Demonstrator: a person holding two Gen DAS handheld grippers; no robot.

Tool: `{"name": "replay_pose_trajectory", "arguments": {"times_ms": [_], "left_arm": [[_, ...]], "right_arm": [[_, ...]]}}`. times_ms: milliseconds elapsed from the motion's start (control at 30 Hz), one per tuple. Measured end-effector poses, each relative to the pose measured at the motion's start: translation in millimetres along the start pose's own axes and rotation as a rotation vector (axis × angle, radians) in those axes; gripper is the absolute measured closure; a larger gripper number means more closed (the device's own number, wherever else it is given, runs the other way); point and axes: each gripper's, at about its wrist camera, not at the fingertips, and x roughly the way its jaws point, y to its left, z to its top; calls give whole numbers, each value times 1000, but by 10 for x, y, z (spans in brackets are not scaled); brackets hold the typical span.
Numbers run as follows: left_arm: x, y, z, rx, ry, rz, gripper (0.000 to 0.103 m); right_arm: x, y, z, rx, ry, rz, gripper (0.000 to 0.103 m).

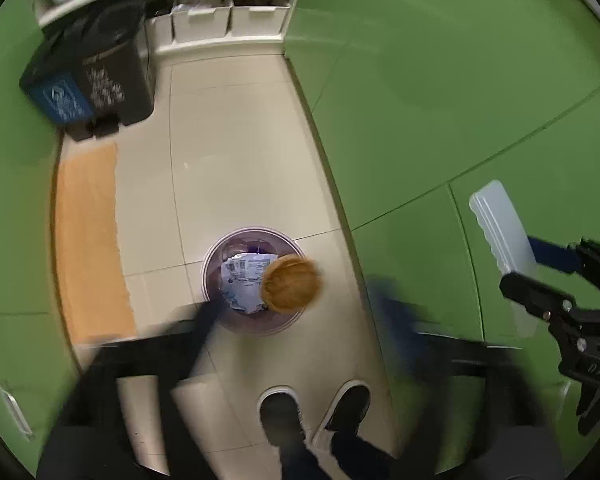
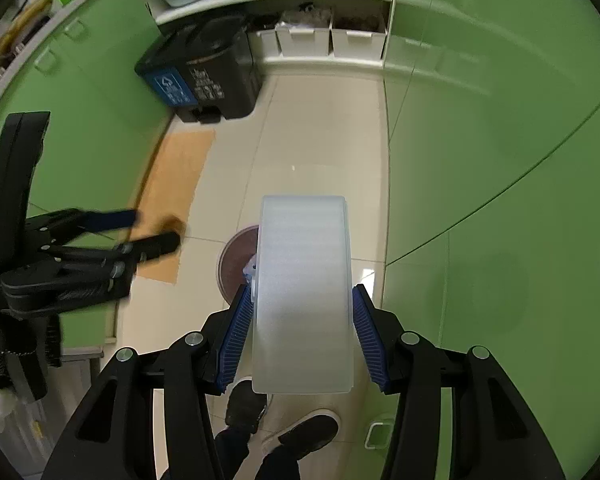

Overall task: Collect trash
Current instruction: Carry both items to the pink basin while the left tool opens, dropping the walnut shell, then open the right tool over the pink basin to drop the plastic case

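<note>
A round purple trash bin (image 1: pixel 220 252) stands on the tiled floor with a white and blue wrapper (image 1: pixel 242 280) inside. A round orange-brown piece (image 1: pixel 290 284) hangs over the bin's right rim, free of both fingers. My left gripper (image 1: pixel 296 308) is blurred above the bin, with its jaws wide open and nothing between them; in the right wrist view it (image 2: pixel 156 228) shows at the left. My right gripper (image 2: pixel 300 292) is shut on a translucent white plastic container (image 2: pixel 304 240), which covers most of the bin (image 2: pixel 236 268). The container (image 1: pixel 500 240) also shows at the right of the left wrist view.
Green cabinet doors (image 1: pixel 460 120) line both sides of the narrow floor. A black twin pedal bin (image 1: pixel 100 76) with a blue label stands at the back left, and an orange mat (image 1: pixel 88 240) lies before it. White shelves (image 1: pixel 228 20) with boxes close the far end. The person's shoes (image 1: pixel 280 408) stand near the bin.
</note>
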Motion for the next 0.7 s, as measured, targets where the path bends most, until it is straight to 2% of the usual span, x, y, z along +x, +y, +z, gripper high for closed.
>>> {"name": "replay_pose_trajectory", "arguments": {"times_ms": [167, 467, 700], "left_arm": [[120, 139, -127, -29, 12, 19, 3], [-185, 493, -162, -94, -2, 57, 3], [-337, 842, -269, -157, -27, 85, 3]], "right_arm": [[217, 87, -45, -19, 30, 9, 53], [401, 407, 129, -68, 49, 75, 53], [750, 708, 313, -124, 61, 123, 53]]}}
